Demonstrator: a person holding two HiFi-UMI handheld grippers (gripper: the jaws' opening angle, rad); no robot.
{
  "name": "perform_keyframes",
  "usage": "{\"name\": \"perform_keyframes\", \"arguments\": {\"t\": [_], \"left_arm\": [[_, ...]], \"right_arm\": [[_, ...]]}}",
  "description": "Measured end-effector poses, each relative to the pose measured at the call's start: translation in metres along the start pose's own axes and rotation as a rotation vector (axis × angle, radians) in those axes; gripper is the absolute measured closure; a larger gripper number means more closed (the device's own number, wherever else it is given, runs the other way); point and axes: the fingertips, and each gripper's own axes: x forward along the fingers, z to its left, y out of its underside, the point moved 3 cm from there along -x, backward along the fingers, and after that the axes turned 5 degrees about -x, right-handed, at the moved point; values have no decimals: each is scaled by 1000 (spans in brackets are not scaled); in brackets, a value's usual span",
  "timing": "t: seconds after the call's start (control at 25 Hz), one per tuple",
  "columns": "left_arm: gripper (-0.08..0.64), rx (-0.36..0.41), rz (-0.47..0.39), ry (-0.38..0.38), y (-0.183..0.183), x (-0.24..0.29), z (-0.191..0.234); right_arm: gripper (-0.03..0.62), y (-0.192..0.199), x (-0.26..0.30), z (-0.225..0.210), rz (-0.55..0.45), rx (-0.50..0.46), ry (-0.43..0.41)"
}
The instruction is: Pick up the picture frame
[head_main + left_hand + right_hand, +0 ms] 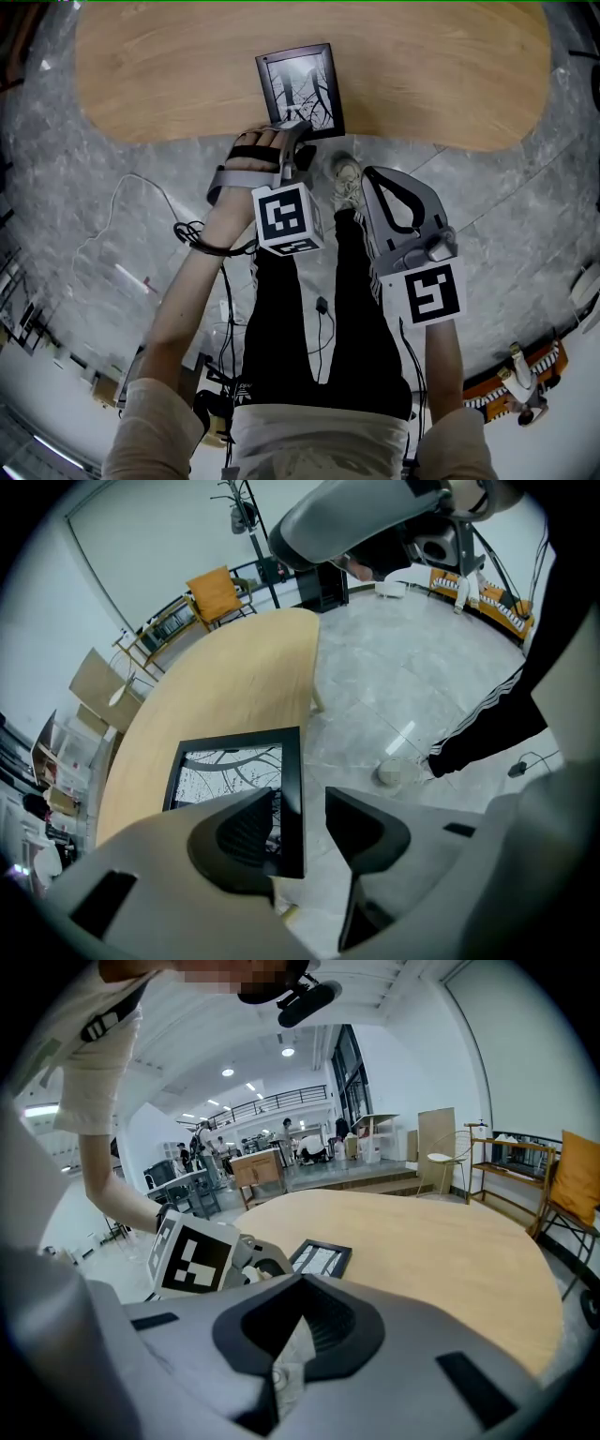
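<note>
- Head view first: spotted the picture frame [300, 92] lying flat at the near edge of the wooden desk [450, 66], near border seemingly poking a touch past it.
- Left gripper view next: caught the left gripper [305, 822] with jaws apart, straddling that near border, one jaw over the printed face, the other out beyond the desk above the floor [403, 686]. Not clamped yet, so nothing actually held.
- Over on the right: right gripper [370, 173] clenched on nothing, hanging over the floor, well apart from the frame.
- Biggest worry, just guessing: closing with one jaw touching first and nudging the frame along the smooth wood, maybe right off, given how close to the edge already.
- Second worry: grabbing only a thin strip of border, then watching the whole thing swing or slide out on the lift, with all the weight hanging off one side.
- Also possible: bumping the outer jaw into the desk's edge and never getting underneath at all.
</note>
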Motion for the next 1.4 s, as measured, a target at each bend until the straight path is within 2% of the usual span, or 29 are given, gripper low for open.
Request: {"name": "perform_keyframes", "arguments": {"t": [0.12, 0.2, 0.4, 0.88, 1.16, 1.28, 1.4], "left_arm": [[392, 2, 2, -33, -1, 0, 3], [443, 20, 11, -69, -1, -1, 6], [448, 48, 46, -109, -2, -2, 6], [477, 46, 59, -72, -4, -3, 4], [480, -51, 29, -85, -19, -20, 27], [480, -123, -6, -115, -32, -35, 57], [480, -150, -31, -160, -44, -53, 81]], "right_arm": [[588, -3, 0, -1, -8, 1, 3], [588, -5, 0, -2, -10, -3, 5], [588, -8, 0, -3, -12, -4, 13], [588, -12, 4, 2, -19, -9, 13], [588, -40, -2, -5, -51, -45, 34], [588, -69, -7, -19, -78, -72, 69], [588, -100, -22, -24, -119, -80, 109]]}}
